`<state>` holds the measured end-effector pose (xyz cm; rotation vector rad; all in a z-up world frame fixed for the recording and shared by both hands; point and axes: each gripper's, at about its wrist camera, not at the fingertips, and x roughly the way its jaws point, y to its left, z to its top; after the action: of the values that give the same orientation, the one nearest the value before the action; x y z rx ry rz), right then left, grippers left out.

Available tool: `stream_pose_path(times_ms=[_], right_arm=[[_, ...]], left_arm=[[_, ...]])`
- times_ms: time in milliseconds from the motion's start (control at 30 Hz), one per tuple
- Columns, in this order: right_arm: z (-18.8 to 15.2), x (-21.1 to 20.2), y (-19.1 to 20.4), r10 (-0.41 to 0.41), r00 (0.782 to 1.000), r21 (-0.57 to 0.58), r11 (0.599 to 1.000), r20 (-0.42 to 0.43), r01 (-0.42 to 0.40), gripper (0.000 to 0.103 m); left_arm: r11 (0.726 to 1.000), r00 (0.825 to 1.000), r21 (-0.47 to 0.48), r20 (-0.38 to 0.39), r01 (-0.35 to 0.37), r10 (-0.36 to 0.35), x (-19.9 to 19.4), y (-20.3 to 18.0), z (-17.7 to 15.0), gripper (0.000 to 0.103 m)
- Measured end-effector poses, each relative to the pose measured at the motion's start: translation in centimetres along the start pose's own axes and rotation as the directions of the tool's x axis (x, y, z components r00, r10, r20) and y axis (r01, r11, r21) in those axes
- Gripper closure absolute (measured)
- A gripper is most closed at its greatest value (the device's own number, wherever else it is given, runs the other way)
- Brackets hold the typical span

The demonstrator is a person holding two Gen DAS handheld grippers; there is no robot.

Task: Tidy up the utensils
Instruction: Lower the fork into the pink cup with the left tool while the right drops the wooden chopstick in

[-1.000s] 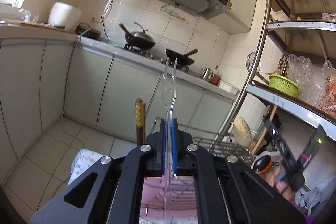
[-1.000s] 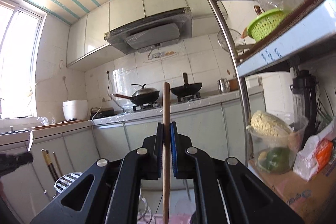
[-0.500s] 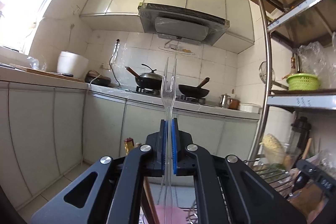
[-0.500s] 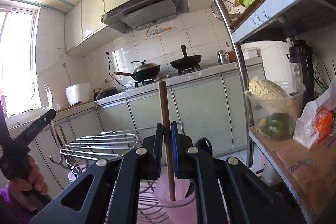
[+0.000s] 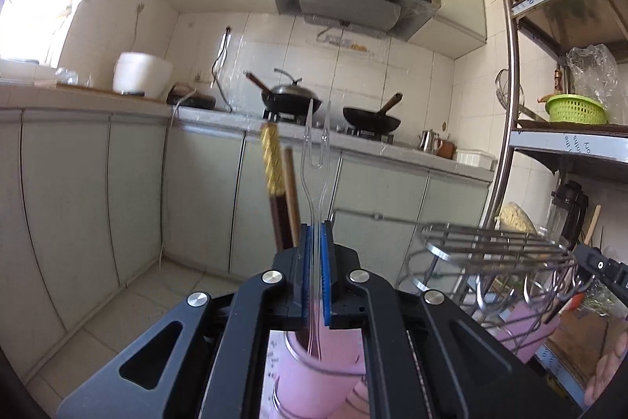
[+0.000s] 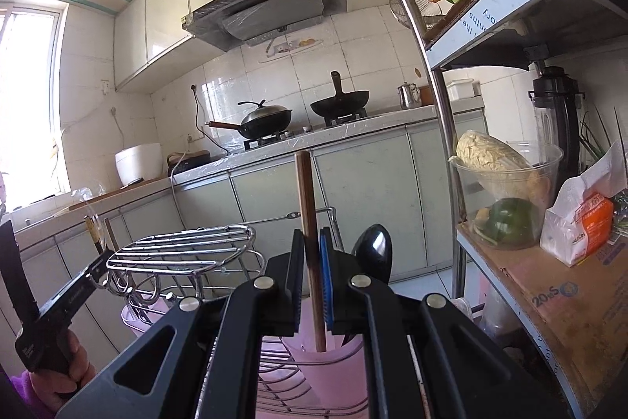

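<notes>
My left gripper is shut on a clear plastic fork, held upright with its prongs up and its handle end reaching into a pink cup below. Chopsticks, one with a gold top, stand in that cup just left of the fork. My right gripper is shut on a brown wooden stick, upright, its lower end inside another pink cup. A black spoon stands in that cup to the right. The left gripper shows at the lower left of the right wrist view.
A wire dish rack holds the pink cups. A metal shelf post rises at the right, with a tub of vegetables and a cardboard box on the shelf. Cabinets and a stove with woks stand behind.
Both grippers have come down: the fork's handle now reaches into the pink cup beside the chopsticks, and the wooden stick's end has entered its pink cup, with the black spoon now in view.
</notes>
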<state>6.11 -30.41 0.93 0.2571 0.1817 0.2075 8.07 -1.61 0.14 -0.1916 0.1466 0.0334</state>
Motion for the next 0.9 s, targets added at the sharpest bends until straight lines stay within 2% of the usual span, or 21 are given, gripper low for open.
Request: stream_pose_path(times_ms=[300, 567, 633, 667, 700, 767, 900], right_arm=[[0.3, -0.2, 0.4, -0.012, 0.999, -0.007, 1.000, -0.035, 0.012, 0.095], [0.3, -0.5, 0.7, -0.025, 0.997, -0.016, 1.000, -0.069, 0.024, 0.092], [0.2, -0.7, 0.7, -0.034, 0.997, -0.022, 0.999, -0.076, 0.032, 0.090], [0.2, -0.8, 0.7, -0.038, 0.996, -0.022, 0.999, -0.079, 0.036, 0.085], [0.2, -0.9, 0.7, -0.039, 0.996, -0.021, 0.999, -0.080, 0.038, 0.077], [0.2, -1.3, 0.6, -0.038, 0.996, -0.010, 0.999, -0.079, 0.037, 0.071], [-0.1, -2.0, 0.6, -0.048, 0.995, -0.014, 0.999, -0.093, 0.046, 0.071]], left_arm=[[0.998, 0.995, -0.050, -0.101, 0.023, -0.028, -0.8, 0.9, -1.6, 0.099], [0.998, 0.987, -0.055, -0.159, 0.007, -0.015, -1.2, 1.3, -2.3, 0.099], [0.998, 0.985, -0.058, -0.175, -0.003, -0.007, -1.2, 1.5, -2.2, 0.098], [0.998, 0.983, -0.062, -0.185, -0.005, -0.007, -1.1, 1.6, -2.2, 0.098], [0.998, 0.981, -0.066, -0.195, -0.007, -0.006, -1.1, 1.7, -2.1, 0.097], [0.997, 0.974, -0.074, -0.227, -0.012, -0.005, -0.9, 1.9, -2.1, 0.091], [0.995, 0.964, -0.099, -0.265, -0.017, -0.010, -1.1, 2.4, -2.3, 0.081]])
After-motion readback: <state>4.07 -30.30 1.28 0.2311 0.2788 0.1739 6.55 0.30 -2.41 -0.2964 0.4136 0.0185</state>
